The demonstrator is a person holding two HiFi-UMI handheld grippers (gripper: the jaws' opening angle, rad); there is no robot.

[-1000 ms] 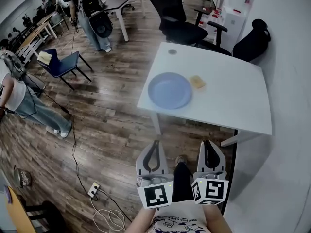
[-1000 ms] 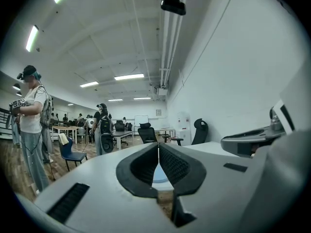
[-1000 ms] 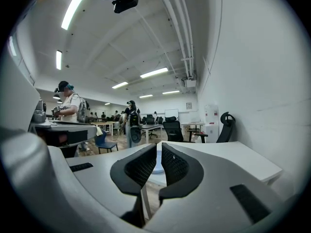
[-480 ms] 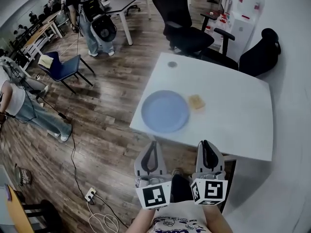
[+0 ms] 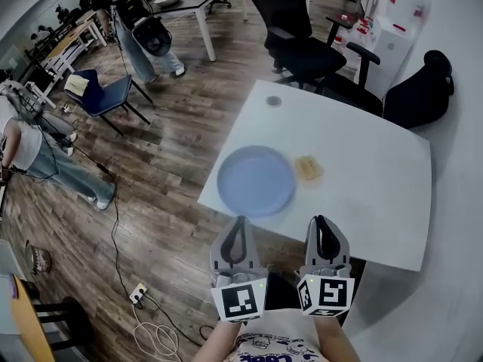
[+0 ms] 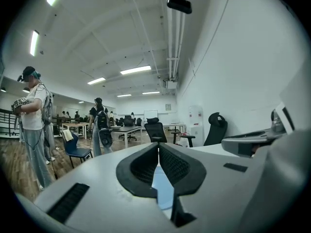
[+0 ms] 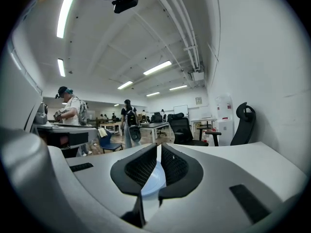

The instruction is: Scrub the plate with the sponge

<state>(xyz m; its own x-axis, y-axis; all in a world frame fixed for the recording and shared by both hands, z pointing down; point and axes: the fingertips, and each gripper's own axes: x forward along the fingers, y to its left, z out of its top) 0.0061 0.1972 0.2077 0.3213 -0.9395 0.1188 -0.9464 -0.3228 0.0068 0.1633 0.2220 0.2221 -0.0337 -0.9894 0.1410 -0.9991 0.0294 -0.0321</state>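
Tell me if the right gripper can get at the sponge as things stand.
Probably yes. The sponge lies bare on the table beside the plate, with nothing between it and the right gripper, though its fingers are shut and must open.

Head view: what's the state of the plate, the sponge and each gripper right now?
Plate: flat on the table, bare.
Sponge: on the table right of the plate, ungripped.
Left gripper: shut, empty.
Right gripper: shut, empty.
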